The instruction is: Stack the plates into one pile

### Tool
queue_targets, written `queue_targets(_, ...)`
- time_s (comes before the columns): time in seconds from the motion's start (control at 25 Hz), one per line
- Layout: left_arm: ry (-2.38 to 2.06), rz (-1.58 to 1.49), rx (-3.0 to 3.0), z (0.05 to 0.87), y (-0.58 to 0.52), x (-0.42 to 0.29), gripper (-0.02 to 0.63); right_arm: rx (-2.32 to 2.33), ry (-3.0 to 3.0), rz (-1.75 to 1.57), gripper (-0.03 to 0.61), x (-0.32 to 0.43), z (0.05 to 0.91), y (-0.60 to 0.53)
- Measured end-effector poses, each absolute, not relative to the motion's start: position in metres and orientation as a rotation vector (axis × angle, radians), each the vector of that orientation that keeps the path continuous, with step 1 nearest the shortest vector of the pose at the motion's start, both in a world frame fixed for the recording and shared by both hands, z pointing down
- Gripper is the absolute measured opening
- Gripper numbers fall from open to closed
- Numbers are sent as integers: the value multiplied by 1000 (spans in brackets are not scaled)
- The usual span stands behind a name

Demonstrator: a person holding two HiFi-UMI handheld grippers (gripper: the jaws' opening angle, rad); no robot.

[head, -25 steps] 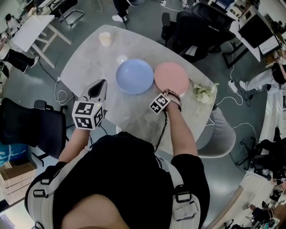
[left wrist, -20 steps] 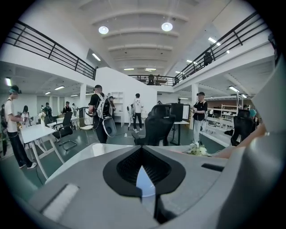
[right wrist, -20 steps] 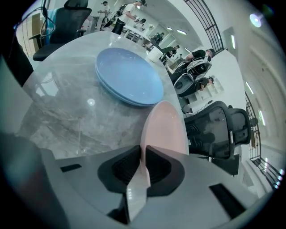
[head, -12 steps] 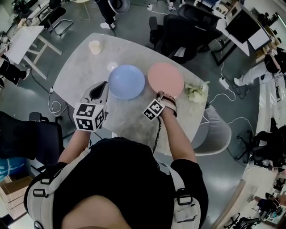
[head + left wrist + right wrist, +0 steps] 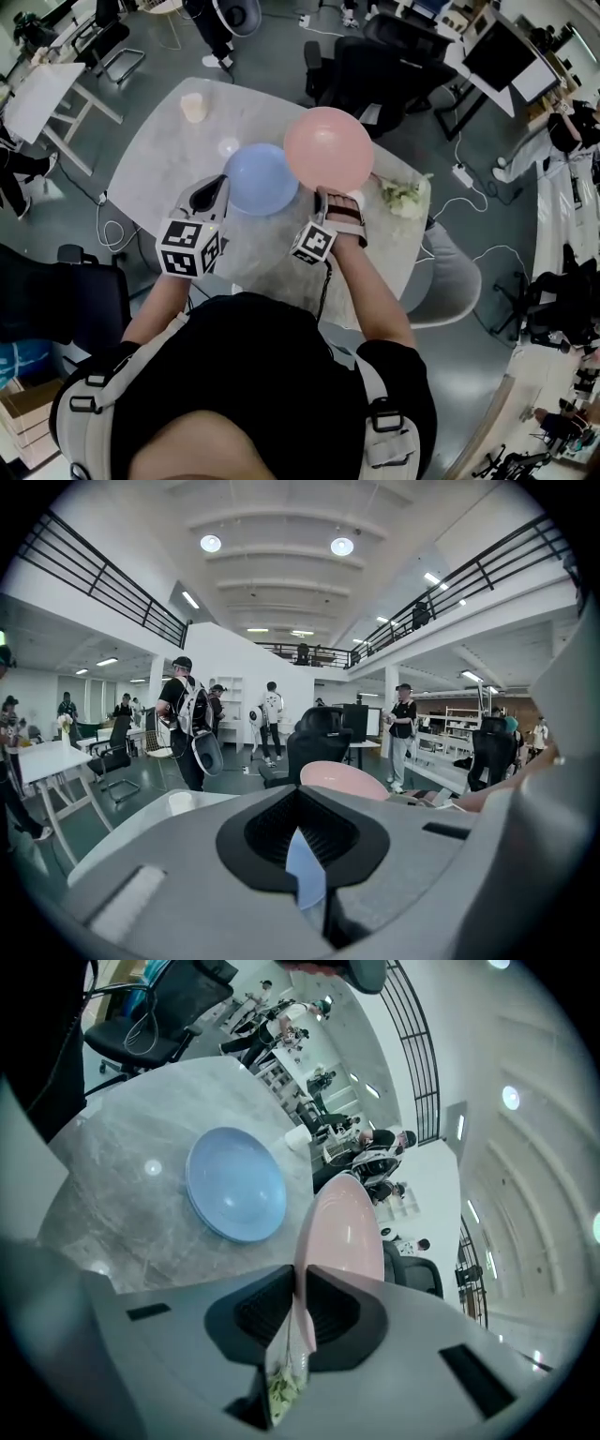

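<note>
A pink plate point(image 5: 328, 148) hangs above the marble table point(image 5: 155, 164), lifted by its near rim. My right gripper point(image 5: 323, 199) is shut on that rim. In the right gripper view the pink plate point(image 5: 342, 1232) stands edge-on between the dark pads point(image 5: 267, 1307) of the right gripper point(image 5: 298, 1314). A blue plate point(image 5: 258, 180) lies flat on the table just left of and below the pink one, also visible as the blue plate point(image 5: 234, 1185). My left gripper point(image 5: 208, 190) hovers at the blue plate's left rim, jaws slightly apart and holding nothing. The left gripper point(image 5: 302, 855) shows a sliver of blue through its gap.
A pale cup point(image 5: 192, 107) stands at the table's far left, with a small clear disc point(image 5: 228, 146) nearer the blue plate. A clump of green leaves point(image 5: 403, 197) lies at the right edge. Black office chairs point(image 5: 375, 66) and people stand around the table.
The pink plate has left the table: my right gripper has raised it and carried it left, so it now overlaps the blue plate's right edge. The left gripper has hardly moved.
</note>
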State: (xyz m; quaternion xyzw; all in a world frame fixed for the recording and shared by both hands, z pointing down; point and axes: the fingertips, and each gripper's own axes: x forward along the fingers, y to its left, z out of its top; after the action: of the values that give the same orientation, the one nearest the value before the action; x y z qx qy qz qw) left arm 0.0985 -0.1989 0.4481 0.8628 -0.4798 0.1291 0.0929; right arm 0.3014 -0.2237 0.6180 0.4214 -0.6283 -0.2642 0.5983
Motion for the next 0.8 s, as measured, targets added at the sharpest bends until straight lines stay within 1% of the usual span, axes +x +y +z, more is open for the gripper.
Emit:
queue_targets(0.2, -1470, 378, 2524, 451, -199, 83, 3, 950, -1510, -698, 40, 264, 604, -230)
queue_targets(0.44, -1547, 374, 2456, 456, -194, 53, 3, 862, -1566, -768, 40, 216, 610, -228)
queue_targets(0.8, -1631, 390, 2352, 470, -183, 16, 4, 721, -1611, -780, 41, 169, 652, -219)
